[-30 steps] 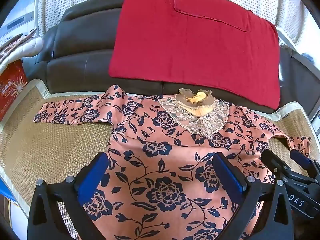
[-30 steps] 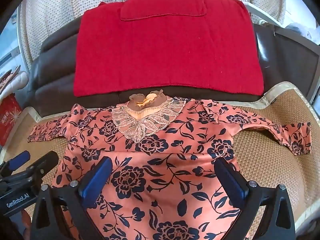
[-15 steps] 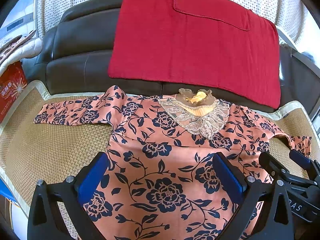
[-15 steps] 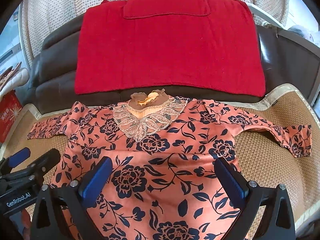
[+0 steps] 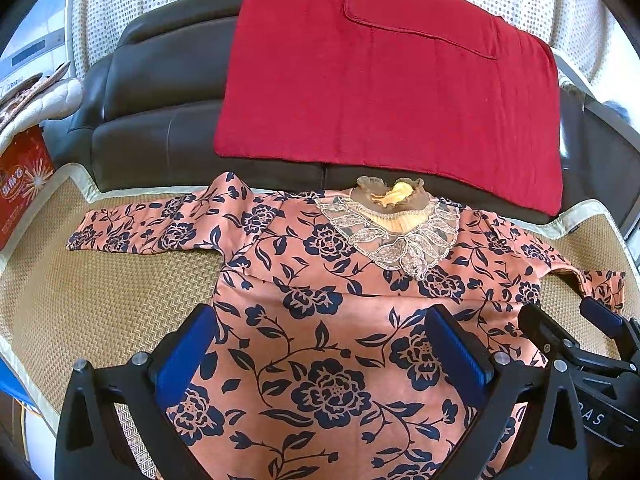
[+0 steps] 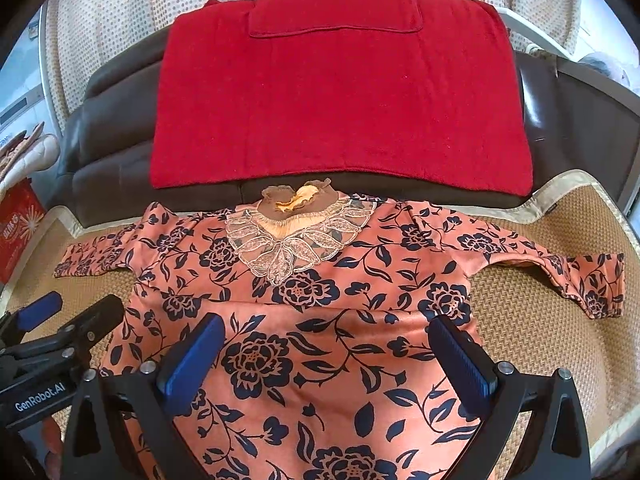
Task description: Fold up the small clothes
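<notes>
Floral top laid flat, both grippers poised over it, no fold begun yet.

The floral top (image 5: pixel 320 300) lies spread on the woven mat (image 5: pixel 100 300), sleeves out, collar toward the sofa. The left gripper (image 5: pixel 320 352) and right gripper (image 6: pixel 332 356) hang above its lower body, jaws wide apart and holding nothing; the cloth lies beneath them. Next, I'd guess, each must reach out and pinch a sleeve or side edge.
</notes>
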### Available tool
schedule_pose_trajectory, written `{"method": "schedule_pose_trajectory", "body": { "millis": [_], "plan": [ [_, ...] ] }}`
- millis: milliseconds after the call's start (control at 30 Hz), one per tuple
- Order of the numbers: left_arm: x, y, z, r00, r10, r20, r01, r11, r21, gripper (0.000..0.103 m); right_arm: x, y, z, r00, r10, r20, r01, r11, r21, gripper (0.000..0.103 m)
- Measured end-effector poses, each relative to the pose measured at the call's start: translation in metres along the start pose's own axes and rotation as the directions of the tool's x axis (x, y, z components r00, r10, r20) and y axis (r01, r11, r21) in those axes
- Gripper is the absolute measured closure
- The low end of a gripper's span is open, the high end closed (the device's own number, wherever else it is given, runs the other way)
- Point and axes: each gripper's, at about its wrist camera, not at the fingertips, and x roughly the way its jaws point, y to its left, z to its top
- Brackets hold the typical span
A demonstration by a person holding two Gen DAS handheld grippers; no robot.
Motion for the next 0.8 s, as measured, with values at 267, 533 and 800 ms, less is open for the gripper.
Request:
{"method": "schedule_pose_trajectory", "body": {
  "millis": [267, 533, 800],
  "plan": [
    [0.003, -0.002, 0.002, 1.000, 0.006, -0.004, -0.006, 1.000, 0.007, 0.000, 0.003, 0.002, 0.000, 1.000, 0.000, 0.017, 0.000, 1.000, -0.003, 0.000],
    [0.020, 0.002, -0.001, 0.999, -0.012, -0.033, 0.012, 1.000, 0.000, 0.000, 0.020, -0.016, -0.006, 0.998, 0.065, 0.010, -0.065, 0.996, 0.068, 0.000],
    [0.093, 0.046, -0.048, 0.970, 0.079, -0.228, -0.088, 0.996, -0.030, 0.000, 0.068, -0.248, -0.084, 0.966, 0.236, 0.106, -0.228, 0.582, 0.781, 0.000]
  ]
}}
